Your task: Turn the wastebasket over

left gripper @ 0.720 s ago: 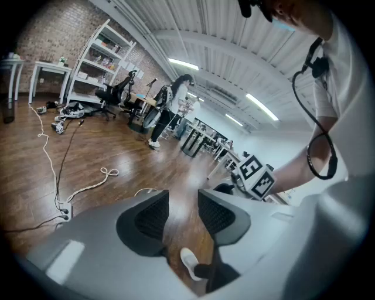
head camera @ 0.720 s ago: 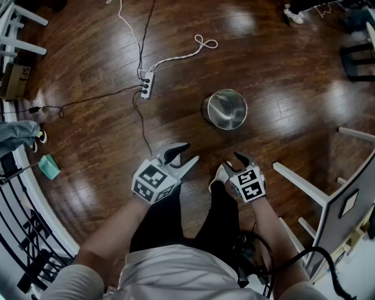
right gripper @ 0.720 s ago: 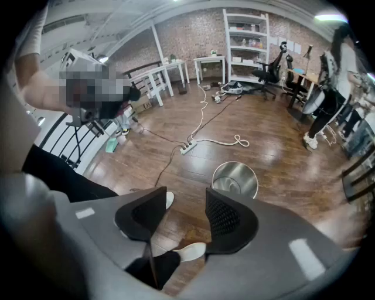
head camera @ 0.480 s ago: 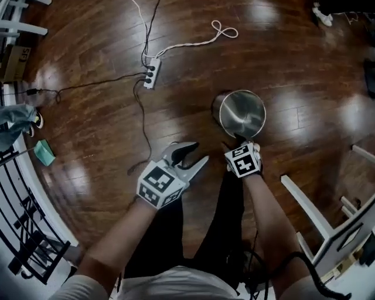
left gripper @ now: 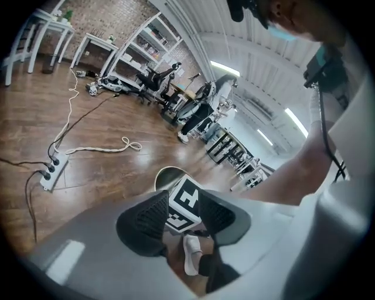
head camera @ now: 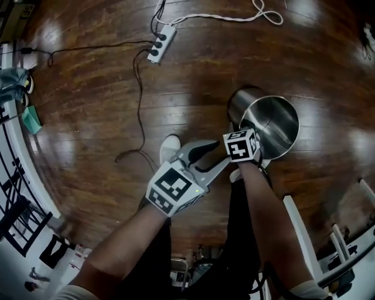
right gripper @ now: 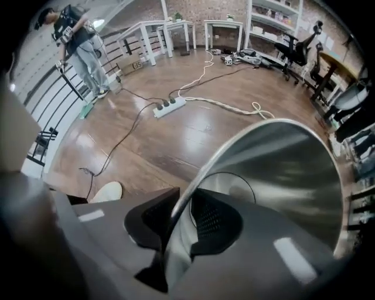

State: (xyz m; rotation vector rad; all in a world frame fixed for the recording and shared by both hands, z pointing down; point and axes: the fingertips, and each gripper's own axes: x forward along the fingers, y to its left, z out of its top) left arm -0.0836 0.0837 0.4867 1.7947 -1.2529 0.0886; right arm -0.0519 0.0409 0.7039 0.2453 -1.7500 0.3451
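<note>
The wastebasket (head camera: 275, 124) is a shiny steel bin standing mouth-up on the dark wood floor, right of centre in the head view. My right gripper (head camera: 242, 140) points steeply down at its near rim. In the right gripper view the rim (right gripper: 193, 187) runs between the two black pads, one inside the bin and one outside, and the jaws are shut on it. My left gripper (head camera: 212, 157) hovers just left of the right one, open, with nothing between its fingers. In the left gripper view its jaws frame the right gripper's marker cube (left gripper: 184, 202) and the bin's edge (left gripper: 166, 174).
A power strip (head camera: 162, 42) with a black cable (head camera: 139, 99) and a looped white cord (head camera: 266, 13) lies on the floor beyond. A white shoe (head camera: 170, 145) shows under my left hand. A white frame (head camera: 299, 228) stands at the right, a black railing (head camera: 17, 193) at the left.
The right gripper has moved forward from in front of the legs to the wastebasket and closed on its near rim. The left gripper has followed it, still open. The bin now looks nearer.
</note>
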